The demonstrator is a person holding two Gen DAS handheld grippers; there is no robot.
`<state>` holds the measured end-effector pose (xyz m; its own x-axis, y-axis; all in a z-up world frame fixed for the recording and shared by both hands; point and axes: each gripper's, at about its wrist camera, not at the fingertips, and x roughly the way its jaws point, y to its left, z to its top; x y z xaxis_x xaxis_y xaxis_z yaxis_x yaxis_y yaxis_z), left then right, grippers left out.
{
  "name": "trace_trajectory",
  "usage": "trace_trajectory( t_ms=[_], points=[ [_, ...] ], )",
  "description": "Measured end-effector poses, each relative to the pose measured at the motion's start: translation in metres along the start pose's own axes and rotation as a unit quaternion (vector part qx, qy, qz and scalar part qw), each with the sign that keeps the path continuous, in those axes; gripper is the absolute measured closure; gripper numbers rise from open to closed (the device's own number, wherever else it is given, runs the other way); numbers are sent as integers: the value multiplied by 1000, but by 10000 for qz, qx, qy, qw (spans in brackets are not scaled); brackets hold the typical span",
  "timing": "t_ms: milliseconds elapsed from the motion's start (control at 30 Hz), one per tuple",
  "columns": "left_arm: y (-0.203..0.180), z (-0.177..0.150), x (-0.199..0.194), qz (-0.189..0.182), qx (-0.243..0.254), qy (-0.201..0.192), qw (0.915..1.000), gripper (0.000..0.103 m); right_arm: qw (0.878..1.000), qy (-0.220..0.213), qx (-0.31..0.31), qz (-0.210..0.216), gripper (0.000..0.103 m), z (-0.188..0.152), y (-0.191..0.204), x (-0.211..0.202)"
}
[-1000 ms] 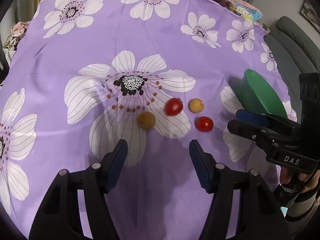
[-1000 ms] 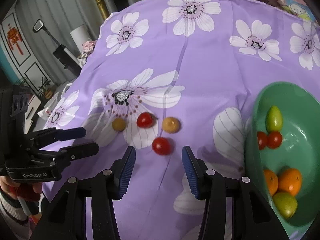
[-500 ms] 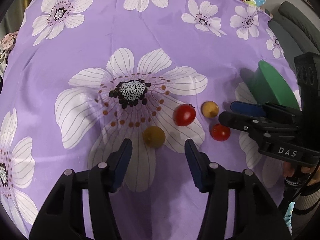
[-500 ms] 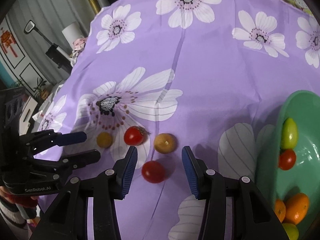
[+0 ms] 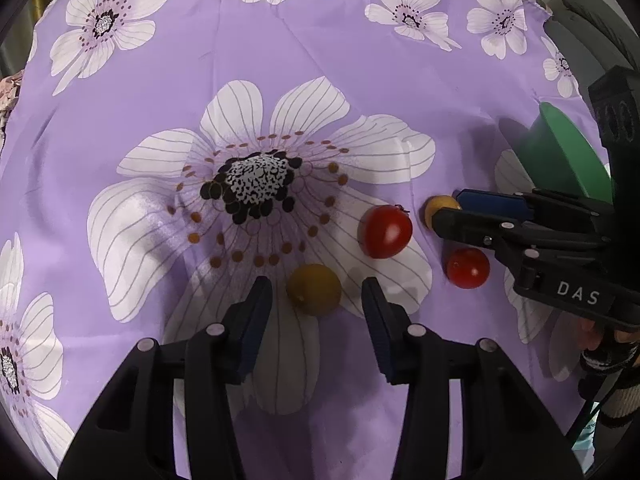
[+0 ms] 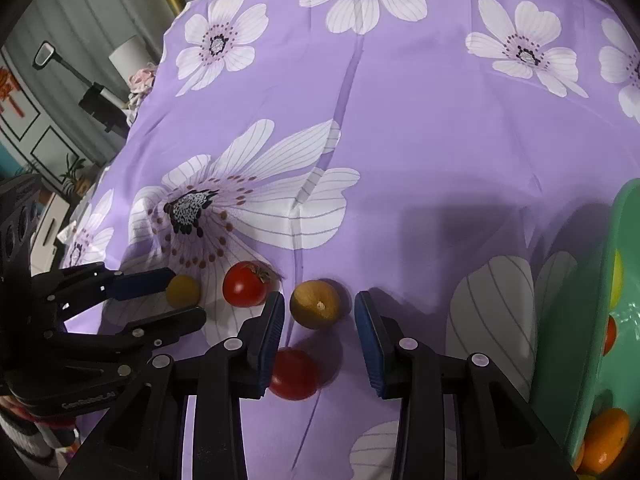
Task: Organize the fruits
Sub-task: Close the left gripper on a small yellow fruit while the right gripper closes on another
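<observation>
Four small fruits lie on the purple flowered cloth (image 5: pixel 320 60). A yellow fruit (image 5: pixel 314 290) sits between the fingers of my left gripper (image 5: pixel 316 296). Its jaws are closing, and a gap shows on each side. In the right wrist view a yellow-brown fruit (image 6: pixel 315 304) sits between the fingers of my right gripper (image 6: pixel 319 310), also closing, pads not touching. A larger red tomato (image 6: pixel 246 284) lies between the two fruits. A smaller red tomato (image 6: pixel 294 376) is partly hidden behind the right gripper's left finger. A green bowl (image 6: pixel 580 320) stands to the right.
The bowl holds an orange (image 6: pixel 608 432), a red tomato (image 6: pixel 610 334) and a yellow-green fruit (image 6: pixel 618 280). Each gripper shows in the other's view: the left gripper (image 6: pixel 184 295), the right gripper (image 5: pixel 446 206). Beyond the cloth's left edge are furniture and curtains (image 6: pixel 80 40).
Both grippers have come down and forward onto the fruits. Their jaws have narrowed, and each now straddles one yellow fruit. The fruits have not moved.
</observation>
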<state>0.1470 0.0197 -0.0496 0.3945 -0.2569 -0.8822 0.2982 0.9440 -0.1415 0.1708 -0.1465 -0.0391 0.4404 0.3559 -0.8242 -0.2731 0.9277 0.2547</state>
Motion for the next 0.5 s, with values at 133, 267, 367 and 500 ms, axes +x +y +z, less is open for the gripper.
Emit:
trace_trajectory(
  t_ms=[133,267,367,500],
  points=[
    [0,2,2,34,-13,-25,10000,65,10000,44,-69,-24,69,1,2,4],
    [1,4,3,74,-7,-46,10000,67,10000,72,-50,-30,71,3,1,9],
    [-1,6,4,119,26,-57,9999,70,10000,53,-63,-33,72,4,2,10],
    [-1,8,7,130,60,-97,9999,76,10000,49,-57,-38,73,4,2,10]
  ],
)
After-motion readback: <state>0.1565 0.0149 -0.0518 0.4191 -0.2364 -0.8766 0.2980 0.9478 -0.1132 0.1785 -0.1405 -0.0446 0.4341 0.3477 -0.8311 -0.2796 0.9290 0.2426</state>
